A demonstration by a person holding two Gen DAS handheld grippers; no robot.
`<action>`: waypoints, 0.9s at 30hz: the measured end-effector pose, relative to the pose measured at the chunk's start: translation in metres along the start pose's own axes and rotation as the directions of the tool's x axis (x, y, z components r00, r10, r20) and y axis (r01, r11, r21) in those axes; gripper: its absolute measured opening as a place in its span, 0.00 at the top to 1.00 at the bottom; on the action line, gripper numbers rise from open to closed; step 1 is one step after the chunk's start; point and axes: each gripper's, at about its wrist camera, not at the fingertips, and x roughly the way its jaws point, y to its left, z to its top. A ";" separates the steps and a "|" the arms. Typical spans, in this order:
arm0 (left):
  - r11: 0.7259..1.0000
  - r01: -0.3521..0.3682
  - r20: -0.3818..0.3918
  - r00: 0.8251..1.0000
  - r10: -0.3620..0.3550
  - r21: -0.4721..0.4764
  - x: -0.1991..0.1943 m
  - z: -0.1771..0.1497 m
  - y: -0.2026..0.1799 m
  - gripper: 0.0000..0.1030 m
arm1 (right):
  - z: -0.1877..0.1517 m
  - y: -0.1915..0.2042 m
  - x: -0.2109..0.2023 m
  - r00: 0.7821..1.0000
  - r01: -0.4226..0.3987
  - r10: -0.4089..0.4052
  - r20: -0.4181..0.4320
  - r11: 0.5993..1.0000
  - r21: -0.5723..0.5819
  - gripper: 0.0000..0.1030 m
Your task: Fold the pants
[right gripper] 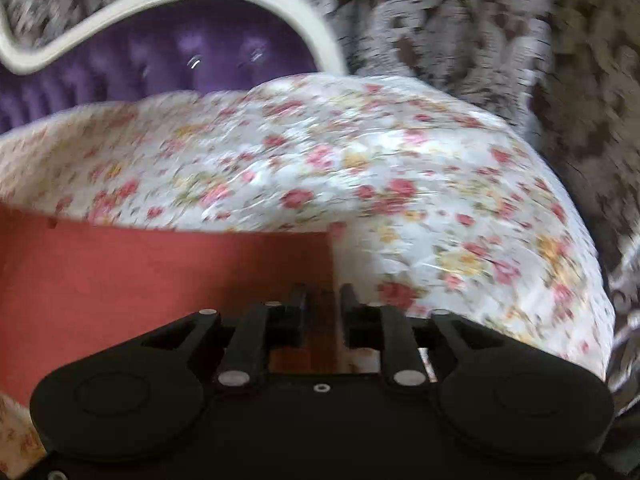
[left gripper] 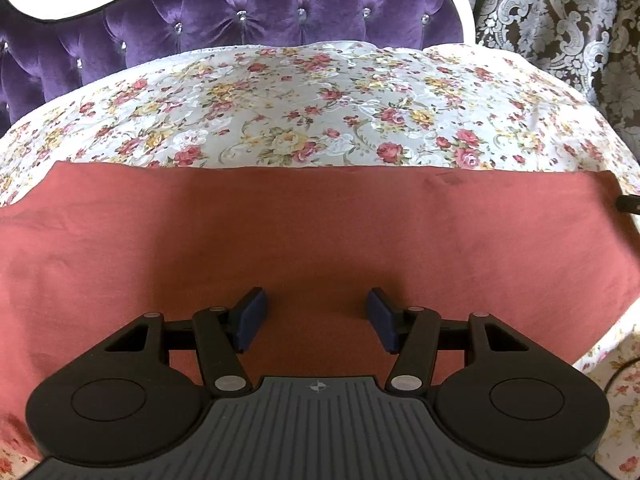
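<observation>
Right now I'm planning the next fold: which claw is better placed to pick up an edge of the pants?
Right, probably. The right claw sits at the pants' end edge and corner. The left claw hovers open over mid-cloth, away from any edge.

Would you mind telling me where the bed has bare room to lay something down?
The floral sheet lies bare between the pants' far edge and the purple headboard, and beyond their right end. The near side is taken by the pants.
</observation>
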 end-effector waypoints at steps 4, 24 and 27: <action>1.000 -0.009 -0.001 1.000 0.009 0.002 0.001 0.000 -0.002 0.46 | -0.009 -0.026 -0.010 0.989 -0.140 0.146 -0.036 0.981 0.135 0.34; 1.000 0.008 -0.006 1.000 -0.008 -0.029 0.000 0.008 -0.002 0.47 | 0.002 0.000 0.001 0.910 -0.380 0.407 -0.073 0.893 0.241 0.88; 0.999 0.036 -0.006 0.999 -0.036 -0.037 0.010 0.026 -0.008 0.47 | 0.012 -0.002 -0.023 0.916 -0.387 0.401 -0.012 0.890 0.239 0.89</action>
